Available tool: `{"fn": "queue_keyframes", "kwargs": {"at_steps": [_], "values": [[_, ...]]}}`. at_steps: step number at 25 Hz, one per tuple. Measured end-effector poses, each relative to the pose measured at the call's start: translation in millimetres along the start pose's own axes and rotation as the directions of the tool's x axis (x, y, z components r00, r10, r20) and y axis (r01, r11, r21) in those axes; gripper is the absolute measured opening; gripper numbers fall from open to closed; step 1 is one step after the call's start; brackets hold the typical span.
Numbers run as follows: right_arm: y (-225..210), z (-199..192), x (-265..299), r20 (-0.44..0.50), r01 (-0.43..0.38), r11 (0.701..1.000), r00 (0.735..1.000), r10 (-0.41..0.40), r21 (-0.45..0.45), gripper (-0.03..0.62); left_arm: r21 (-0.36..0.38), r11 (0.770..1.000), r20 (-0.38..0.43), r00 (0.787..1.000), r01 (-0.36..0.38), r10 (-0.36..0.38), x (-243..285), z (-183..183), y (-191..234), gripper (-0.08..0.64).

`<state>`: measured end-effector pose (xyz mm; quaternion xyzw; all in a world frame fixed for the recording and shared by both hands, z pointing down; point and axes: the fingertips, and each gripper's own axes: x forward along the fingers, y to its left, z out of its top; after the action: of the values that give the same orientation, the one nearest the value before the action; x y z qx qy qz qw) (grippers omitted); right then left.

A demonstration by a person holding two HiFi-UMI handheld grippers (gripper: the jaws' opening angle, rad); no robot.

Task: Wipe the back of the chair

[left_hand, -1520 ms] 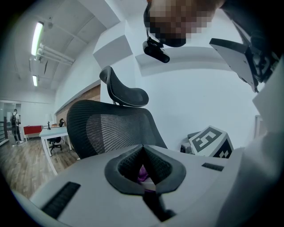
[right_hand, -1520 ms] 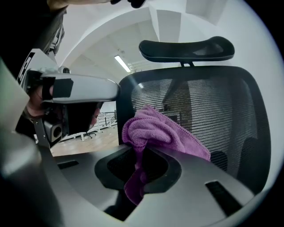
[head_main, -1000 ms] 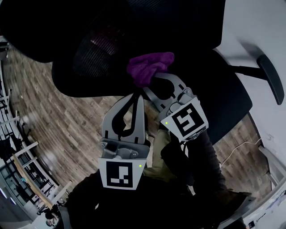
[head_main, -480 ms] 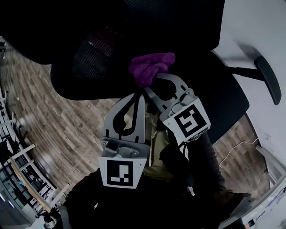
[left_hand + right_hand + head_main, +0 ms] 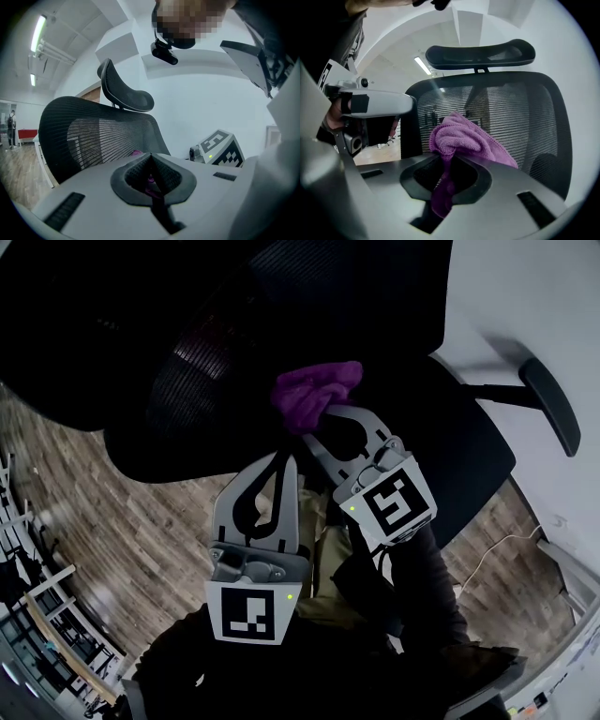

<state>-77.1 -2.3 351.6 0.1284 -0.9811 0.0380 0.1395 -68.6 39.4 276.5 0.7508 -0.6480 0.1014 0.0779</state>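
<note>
Barely shifted since a second ago, the right gripper (image 5: pixel 450 158) clamps the purple cloth (image 5: pixel 465 138), bunched beyond its tips before the chair back (image 5: pixel 513 108); the left gripper (image 5: pixel 151 158) is closed, empty

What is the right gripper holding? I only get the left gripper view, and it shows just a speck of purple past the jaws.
Observer: The right gripper is shut on a purple cloth, bunched above its jaws with a tail hanging between them.
Operator: Is it in position to wipe?
Observer: The head view shows it right at the mesh chair back; contact I cannot confirm.
Operator: And the other gripper?
Observer: In the head view the left gripper sits beside the right one, jaws together, tips short of the cloth.
</note>
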Motion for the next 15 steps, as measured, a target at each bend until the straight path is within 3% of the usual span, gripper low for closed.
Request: {"fn": "queue_keyframes", "kwargs": {"at_steps": [15], "values": [[-46, 4, -8, 0.018, 0.107, 0.993, 0.994, -0.108, 0.046, 0.044, 0.027, 0.997, 0.001, 0.997, 0.072, -0.072, 26, 9, -7, 0.009]]}}
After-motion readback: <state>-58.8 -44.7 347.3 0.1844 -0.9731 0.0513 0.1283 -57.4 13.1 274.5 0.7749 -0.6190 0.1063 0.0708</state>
